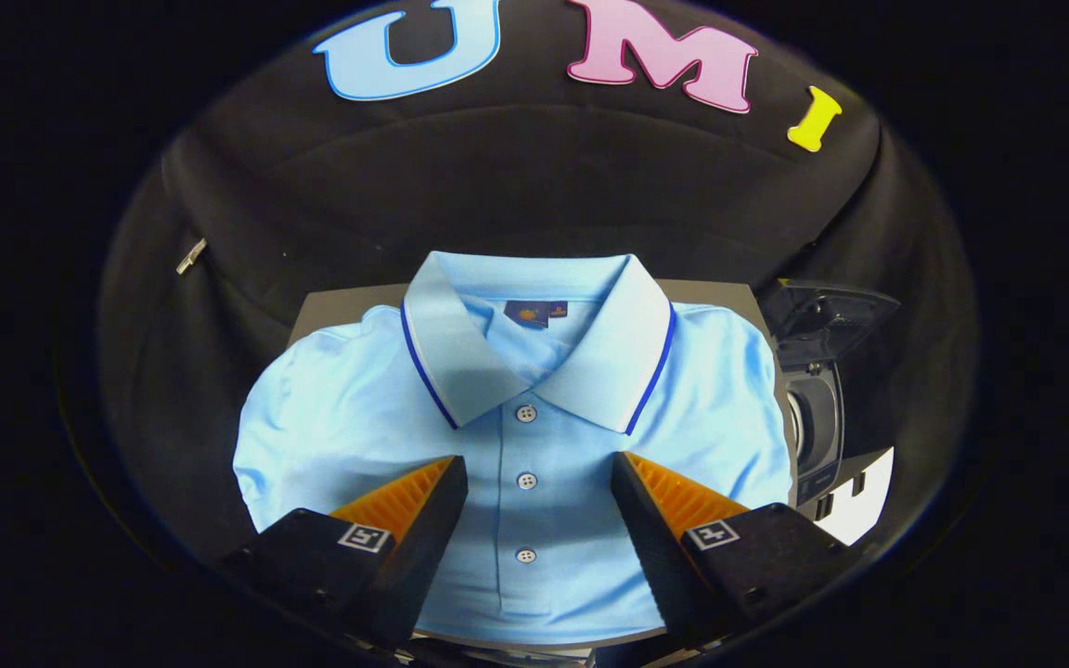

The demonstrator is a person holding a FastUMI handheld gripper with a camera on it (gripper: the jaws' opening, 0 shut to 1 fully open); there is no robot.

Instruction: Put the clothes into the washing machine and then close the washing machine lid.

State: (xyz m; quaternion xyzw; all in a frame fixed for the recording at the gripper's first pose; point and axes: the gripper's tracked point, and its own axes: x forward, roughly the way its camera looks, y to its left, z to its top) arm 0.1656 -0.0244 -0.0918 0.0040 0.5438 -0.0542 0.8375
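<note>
Beside the open-lidded washing machine (817, 422), a folded light-blue polo shirt (534, 436) lies flat on the table (335, 311), collar pointing away, under the gripper's (539, 482) spread, empty fingers.

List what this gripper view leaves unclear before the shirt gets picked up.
- Washing machine, gripper view: the shirt and the fisheye edge cut it off; whether the drum holds anything cannot be told.
- Shirt's lower hem: hidden behind the open gripper, whose fingers straddle the button placket.
- Collar label: too small to read.
- Grey surface under the shirt: mostly covered.
</note>
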